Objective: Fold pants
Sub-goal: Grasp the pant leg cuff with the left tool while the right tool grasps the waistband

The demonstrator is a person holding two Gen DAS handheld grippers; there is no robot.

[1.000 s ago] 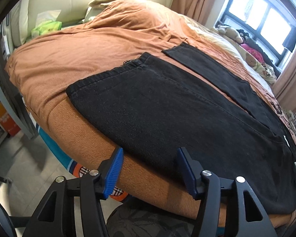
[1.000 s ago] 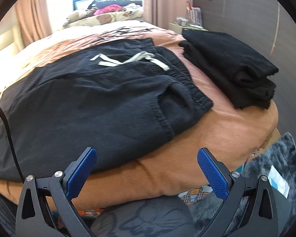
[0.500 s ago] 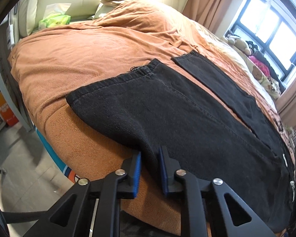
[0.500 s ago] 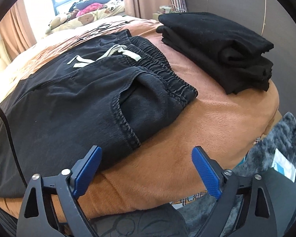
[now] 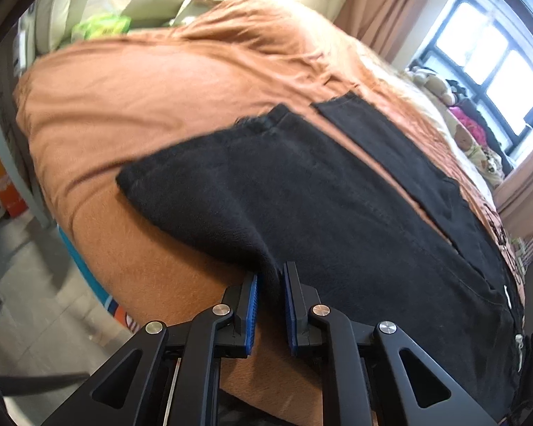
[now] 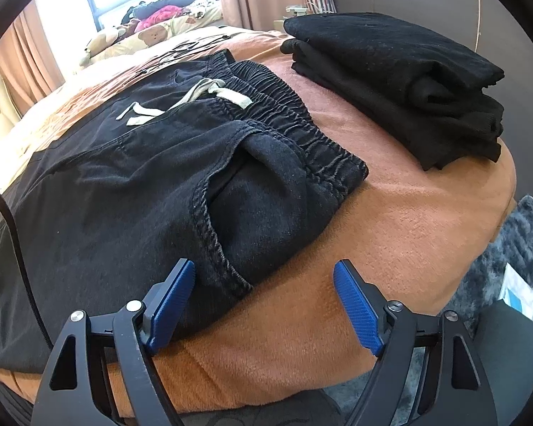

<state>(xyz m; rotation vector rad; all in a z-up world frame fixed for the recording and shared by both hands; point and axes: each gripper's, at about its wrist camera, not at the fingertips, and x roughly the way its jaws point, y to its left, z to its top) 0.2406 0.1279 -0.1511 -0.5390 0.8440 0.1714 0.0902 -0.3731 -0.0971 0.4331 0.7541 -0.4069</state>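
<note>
Black pants [image 5: 337, 206] lie flat across an orange blanket [image 5: 152, 81], legs toward the left. In the left wrist view my left gripper [image 5: 270, 277] is shut on the near edge of the lower pant leg, and a pinched ridge of black cloth rises between its blue pads. In the right wrist view the pants [image 6: 124, 184] show their elastic waistband [image 6: 302, 131] and white drawstring [image 6: 192, 99]. My right gripper [image 6: 263, 277] is closing, its jaws still wide. The pocket-side edge of the pants lies between them, against the left pad [image 6: 174, 294], while the right pad hangs over bare blanket.
A folded stack of black garments [image 6: 401, 78] sits on the blanket [image 6: 408, 213] to the right of the waistband. Stuffed toys and clothes [image 6: 152, 25] lie under the window. Beyond the bed edge are floor tiles [image 5: 35, 284] and a grey rug [image 6: 515, 248].
My left gripper shut on the pant leg's edge and lifted a fold of it. My right gripper moved closer and lower to the pocket edge, its jaws narrowing.
</note>
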